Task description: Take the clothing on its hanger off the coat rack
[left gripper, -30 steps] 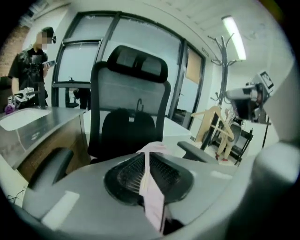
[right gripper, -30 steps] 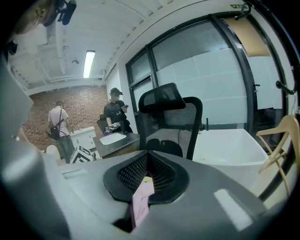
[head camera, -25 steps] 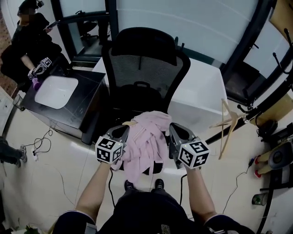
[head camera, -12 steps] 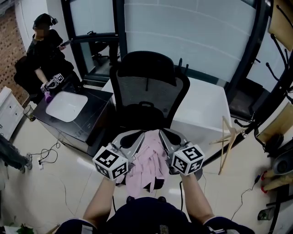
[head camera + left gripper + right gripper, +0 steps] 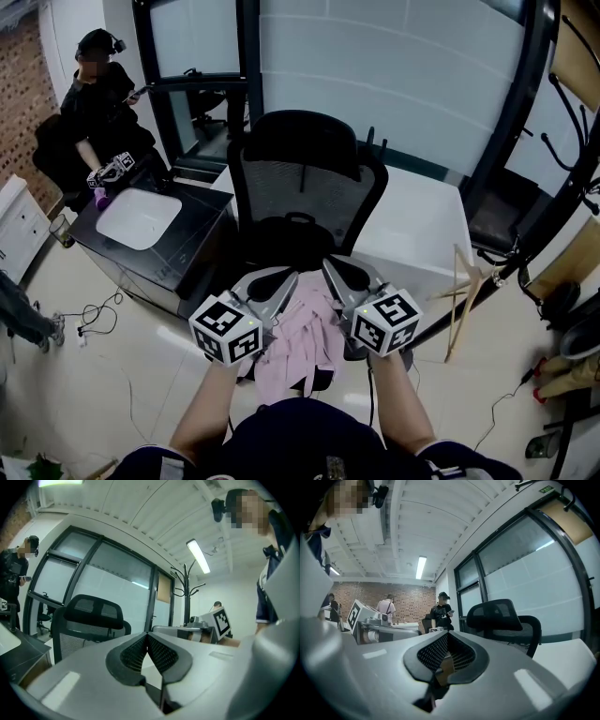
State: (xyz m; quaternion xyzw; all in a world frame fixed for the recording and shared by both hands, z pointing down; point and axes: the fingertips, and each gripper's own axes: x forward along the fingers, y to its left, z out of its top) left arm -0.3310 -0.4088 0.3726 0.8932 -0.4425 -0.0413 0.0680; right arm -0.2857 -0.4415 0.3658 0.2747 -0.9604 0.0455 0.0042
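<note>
Chair (image 5: 305, 173): left gripper (image 5: 287, 279) beside right gripper (image 5: 332, 270)

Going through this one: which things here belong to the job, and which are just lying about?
Job in hand:
- pink clothing
- wooden hanger, clamped in the right gripper
- left gripper, shut
- coat rack

Lying about:
- black office chair
- white table
- spare wooden hanger
- white tray

Clothing (image 5: 302, 347) on hanger (image 5: 443, 665) hangs between left tool (image 5: 284, 284) and right tool (image 5: 330, 274).
</note>
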